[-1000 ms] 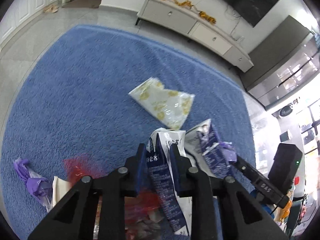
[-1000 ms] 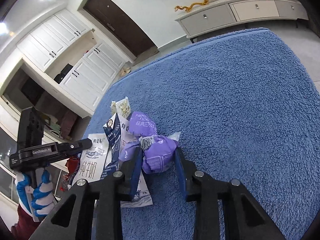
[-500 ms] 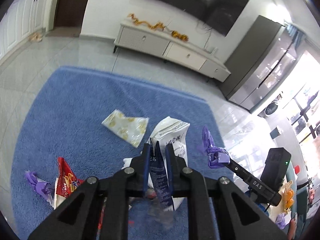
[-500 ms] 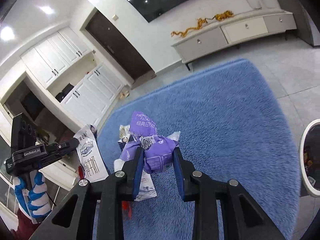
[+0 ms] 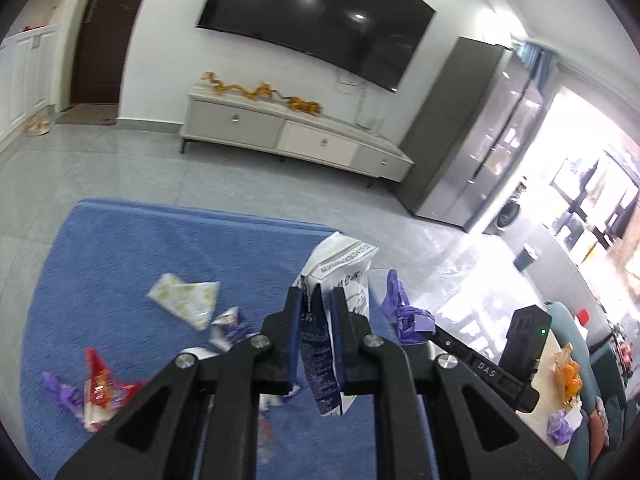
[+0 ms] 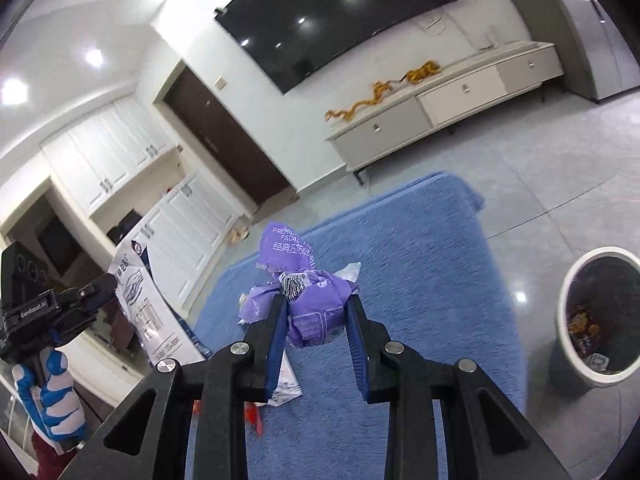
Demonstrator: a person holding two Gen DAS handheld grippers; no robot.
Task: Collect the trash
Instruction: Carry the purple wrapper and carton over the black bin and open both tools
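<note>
My left gripper [image 5: 317, 300] is shut on a white and dark blue wrapper [image 5: 334, 280], held up above the blue rug [image 5: 120, 248]. In the right wrist view the same wrapper [image 6: 140, 308] hangs from the left gripper at the left edge. My right gripper [image 6: 316, 308] is shut on a crumpled purple tissue pack [image 6: 308, 300]; from the left wrist camera that purple pack [image 5: 404, 312] shows at the right gripper's tip. A white trash bin [image 6: 600, 316] with litter inside stands on the tiles to the right of the rug.
On the rug lie a yellow-patterned wrapper [image 5: 186, 300], a red snack bag [image 5: 100, 384], a purple scrap [image 5: 60, 388] and smaller white pieces [image 5: 228, 326]. A low white TV cabinet [image 5: 288, 136] runs along the far wall. A gloved hand [image 6: 48, 392] holds the left gripper.
Both grippers have risen off the rug with their wrappers still held. The views now tilt up to the room, and the trash bin has come into the right wrist view.
</note>
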